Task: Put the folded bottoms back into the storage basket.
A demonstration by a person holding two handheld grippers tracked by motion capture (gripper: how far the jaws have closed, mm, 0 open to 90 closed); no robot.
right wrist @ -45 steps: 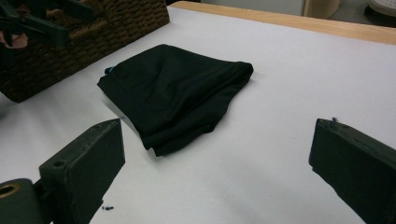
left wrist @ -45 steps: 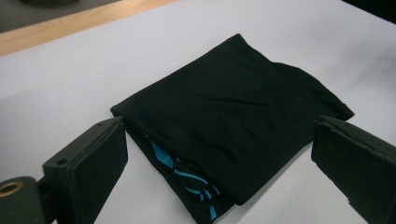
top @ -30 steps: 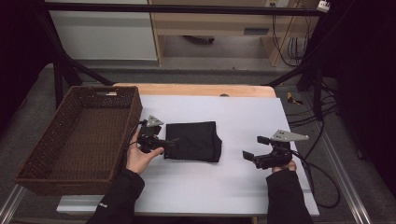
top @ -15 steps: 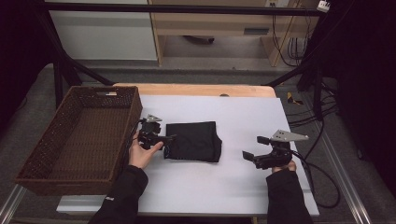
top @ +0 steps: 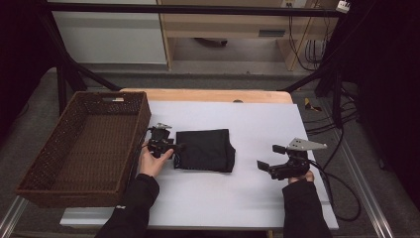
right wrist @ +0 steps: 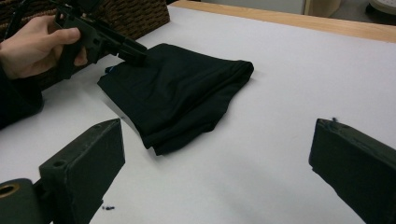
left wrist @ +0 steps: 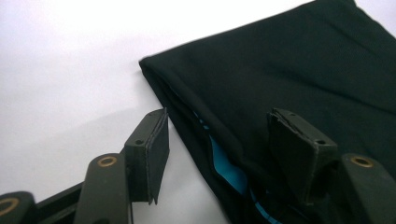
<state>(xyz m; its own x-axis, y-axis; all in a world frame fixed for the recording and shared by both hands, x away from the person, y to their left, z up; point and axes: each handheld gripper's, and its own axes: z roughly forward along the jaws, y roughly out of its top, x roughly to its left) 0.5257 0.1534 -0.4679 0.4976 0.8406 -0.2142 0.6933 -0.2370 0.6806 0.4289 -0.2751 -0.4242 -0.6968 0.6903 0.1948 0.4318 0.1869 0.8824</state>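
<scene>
1. High view: the folded black garment [top: 205, 149] lies flat on the white table [top: 257, 124], just beside the empty wicker basket [top: 84, 144]. The left gripper [top: 174, 148] is at its near-left edge; nothing is lifted yet.
2. Left gripper view: the jaws have just been closing, the folded edge [left wrist: 205, 135] between them, pads not yet pressing.
3. Right gripper view: the right gripper [right wrist: 215, 163] hangs wide and empty, apart from the garment. Grasping and any move into the basket seem left.

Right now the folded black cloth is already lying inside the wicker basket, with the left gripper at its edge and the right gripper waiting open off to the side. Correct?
Not quite. The folded black cloth lies on the white table, beside the wicker basket, not inside it; the high view shows this. The left gripper is at its edge, jaws just closing around the hem, and the right gripper waits open off to the side.
</scene>
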